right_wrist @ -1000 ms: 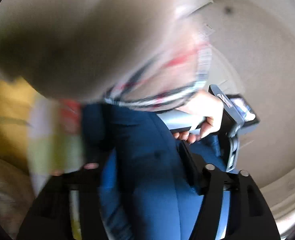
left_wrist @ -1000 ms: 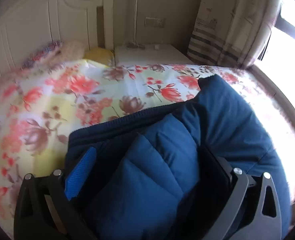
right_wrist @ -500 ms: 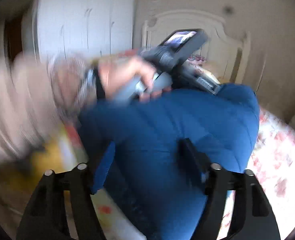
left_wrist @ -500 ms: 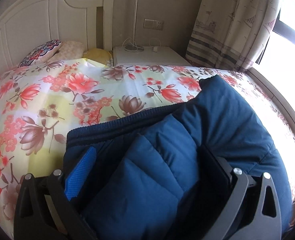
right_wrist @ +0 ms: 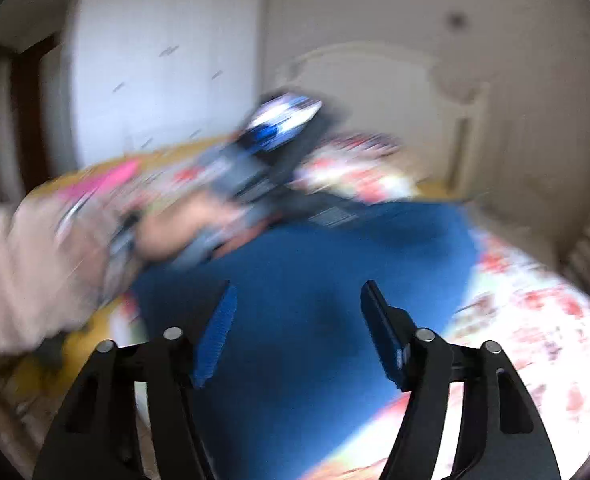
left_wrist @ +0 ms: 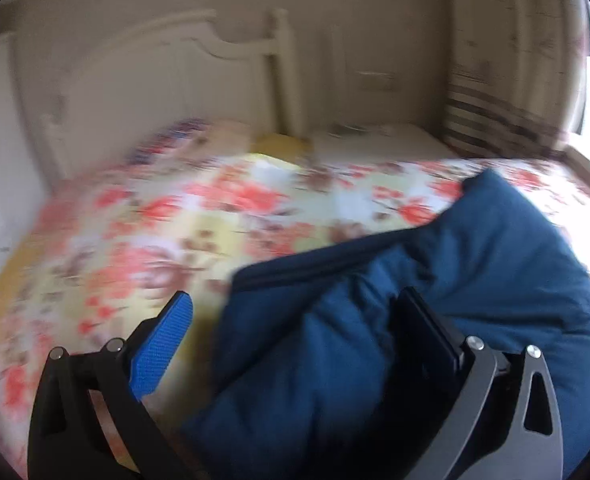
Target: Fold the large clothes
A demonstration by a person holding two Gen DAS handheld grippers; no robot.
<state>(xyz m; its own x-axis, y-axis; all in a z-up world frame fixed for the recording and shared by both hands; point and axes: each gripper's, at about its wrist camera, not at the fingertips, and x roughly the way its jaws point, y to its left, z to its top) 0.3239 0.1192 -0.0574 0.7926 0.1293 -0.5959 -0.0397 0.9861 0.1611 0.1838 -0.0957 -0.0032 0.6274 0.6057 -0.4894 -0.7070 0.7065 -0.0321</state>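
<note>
Floral bedspread (left_wrist: 143, 232) carries a blue jacket (left_wrist: 475, 280) (puffy); both grippers' jaws spread, grasping nothing.

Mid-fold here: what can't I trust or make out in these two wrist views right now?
- Left wrist view: the blue jacket runs off the bottom and right edges, and the left gripper covers its near part.
- Right wrist view: motion blur smears the hand and the device it holds; details unreadable.
- Right wrist view: whether the right gripper, jaws apart, touches the jacket is unclear.
- Both views: the floral bedspread is blurred.
</note>
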